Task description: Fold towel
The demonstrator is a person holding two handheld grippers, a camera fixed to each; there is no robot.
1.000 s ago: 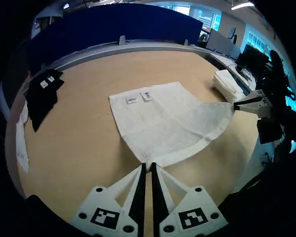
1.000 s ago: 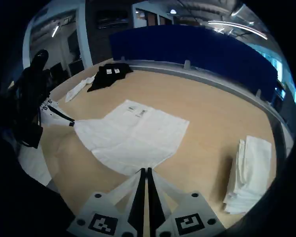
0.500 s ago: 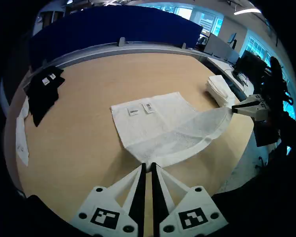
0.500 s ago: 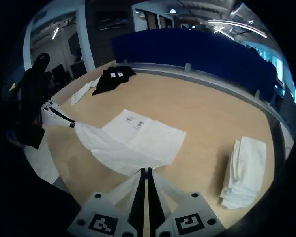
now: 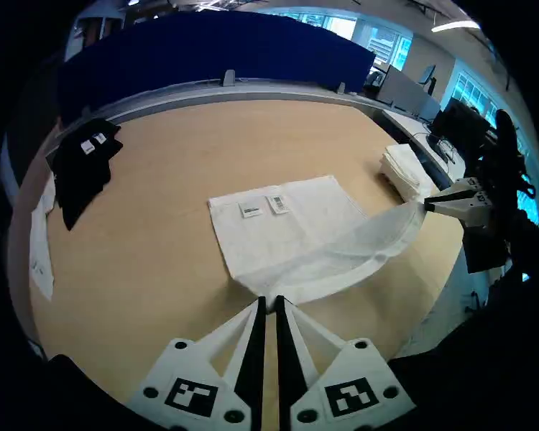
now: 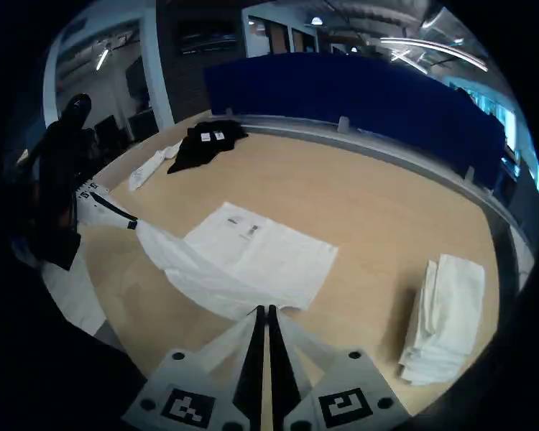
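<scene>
Now my left tongs [image 5: 269, 302] and right tongs [image 6: 264, 310] are each pinched tight on a near corner of the towel [image 5: 291, 230], holding its near edge up off the bench [image 5: 147, 237]. Its far half lies flat mid-bench, apart from the folded stack [image 5: 406, 161] by the right edge.

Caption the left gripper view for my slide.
Left gripper and right gripper each pinch a corner of the white towel, its near edge lifted off the table.
</scene>
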